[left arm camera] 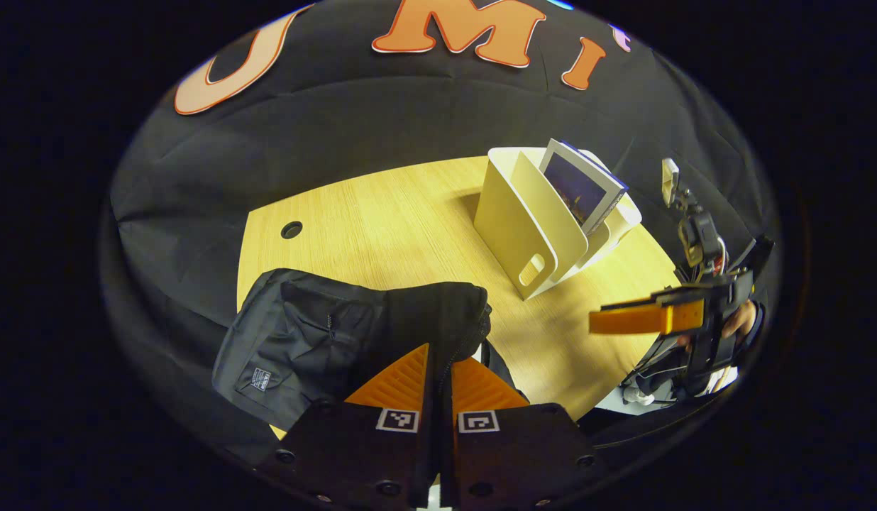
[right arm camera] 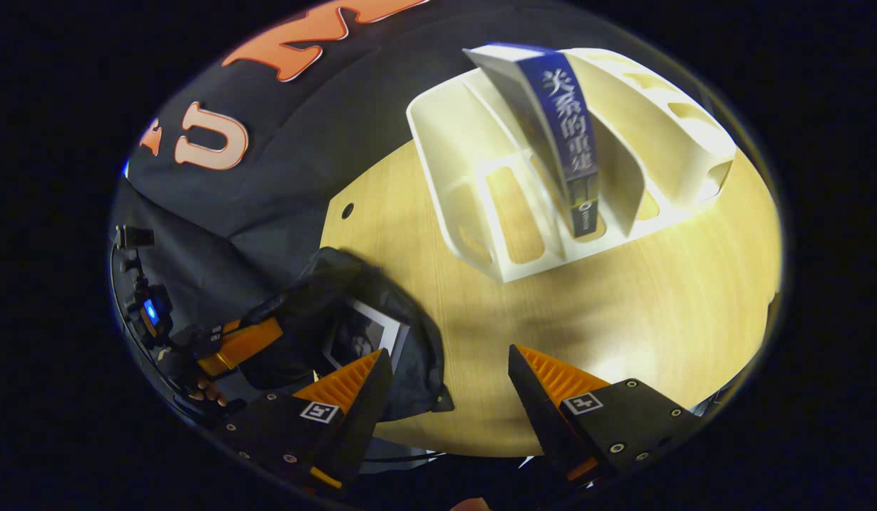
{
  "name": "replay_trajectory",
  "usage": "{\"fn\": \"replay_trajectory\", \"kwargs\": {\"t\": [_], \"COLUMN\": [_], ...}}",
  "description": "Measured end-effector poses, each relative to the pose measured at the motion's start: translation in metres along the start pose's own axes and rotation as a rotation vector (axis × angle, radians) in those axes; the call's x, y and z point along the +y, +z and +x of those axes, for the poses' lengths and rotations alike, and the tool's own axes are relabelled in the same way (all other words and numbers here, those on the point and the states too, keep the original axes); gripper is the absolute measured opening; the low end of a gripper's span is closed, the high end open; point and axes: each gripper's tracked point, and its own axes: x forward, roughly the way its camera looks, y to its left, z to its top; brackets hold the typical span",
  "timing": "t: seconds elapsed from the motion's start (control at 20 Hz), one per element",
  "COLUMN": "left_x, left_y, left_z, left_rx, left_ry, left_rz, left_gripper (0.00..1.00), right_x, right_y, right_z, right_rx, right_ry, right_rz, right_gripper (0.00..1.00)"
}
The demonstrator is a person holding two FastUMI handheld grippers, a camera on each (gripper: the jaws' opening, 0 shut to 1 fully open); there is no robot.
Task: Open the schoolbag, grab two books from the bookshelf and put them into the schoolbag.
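Note:
The black schoolbag (left arm camera: 304,341) lies at the near left of the wooden table (left arm camera: 382,220). My left gripper (left arm camera: 442,365) is shut on the zipped rim of its mouth and holds the rim up. In the right gripper view the schoolbag (right arm camera: 417,341) gapes open, and one book (right arm camera: 364,332) with a white border sits inside. The left gripper (right arm camera: 240,344) shows at the bag's far side. My right gripper (right arm camera: 449,355) hangs open and empty above the table beside the bag. A blue book (right arm camera: 563,135) stands tilted in the white bookshelf (right arm camera: 474,184).
The bookshelf (left arm camera: 531,227) stands at the table's far right, with the book (left arm camera: 580,188) leaning in a rear slot. The right gripper (left arm camera: 641,318) and the hand holding it hover off the table's right edge. A cable hole (left arm camera: 291,229) sits at the table's left.

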Motion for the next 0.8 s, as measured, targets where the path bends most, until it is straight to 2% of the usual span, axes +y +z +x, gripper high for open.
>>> {"fn": "replay_trajectory", "kwargs": {"t": [0.25,0.55,0.8], "left_x": [-0.002,0.001,0.004], "left_y": [0.001,-0.003,-0.005], "left_z": [0.007,0.01,0.007], "left_rx": [0.015,0.024,0.033], "left_ry": [-0.022,-0.069,-0.076], "left_rz": [0.033,0.069,0.107], "left_gripper": [0.07,0.06,0.06], "right_x": [-0.027,-0.04,-0.033], "right_y": [0.044,0.105,0.13], "right_z": [-0.036,-0.071,-0.08], "right_rx": [-0.026,-0.035,0.006], "right_ry": [-0.129,-0.253,-0.285], "right_rz": [-0.132,-0.251,-0.314], "right_gripper": [0.99,0.98,0.99]}}
